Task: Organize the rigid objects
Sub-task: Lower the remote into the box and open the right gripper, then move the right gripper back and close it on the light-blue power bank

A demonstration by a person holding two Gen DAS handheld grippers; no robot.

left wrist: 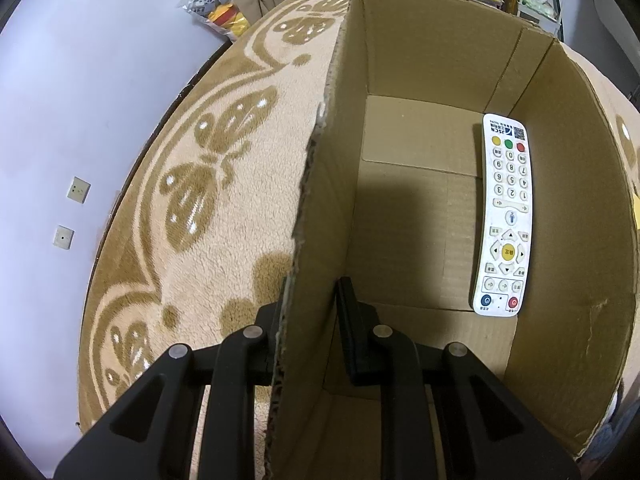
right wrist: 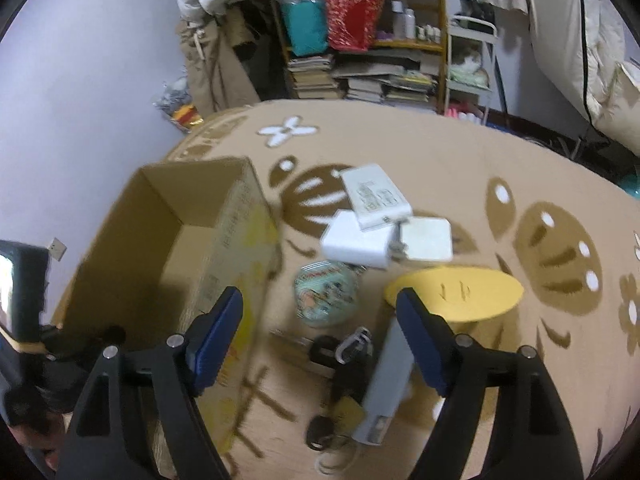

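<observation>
Cardboard box point(left wrist: 440, 80) wall is sitting between your left tool point(left wrist: 316, 312) fingers — one finger outside over the rug point(left wrist: 224, 208), the other inside, pinching the box's left wall. White remote point(left wrist: 505, 216) is lying flat on the box floor, face up, against the right wall, well apart from the inner finger. Wall sockets point(left wrist: 78, 189) are showing at far left.

Over in the right wrist view, the same box point(right wrist: 224, 232) is standing open at left on the patterned rug point(right wrist: 500, 152). Your right tool point(right wrist: 320, 312) is hanging above the loose items with its blue-padded fingers spread wide apart, gripping nothing. Between those fingers, going left to right: round tin with a picture lid point(right wrist: 325, 294), black key fob with a metal clip point(right wrist: 340, 354), grey bar-shaped device point(right wrist: 386, 384) lying by the right finger. Further back, three white chargers point(right wrist: 376, 220) are piling together, touching, the top one label-up. Yellow oval disc point(right wrist: 464, 292) is lying just right of the tin, behind the right fingertip. View is motion-blurred, so small details are unclear. Bookshelf point(right wrist: 368, 60) is standing at the back.
</observation>
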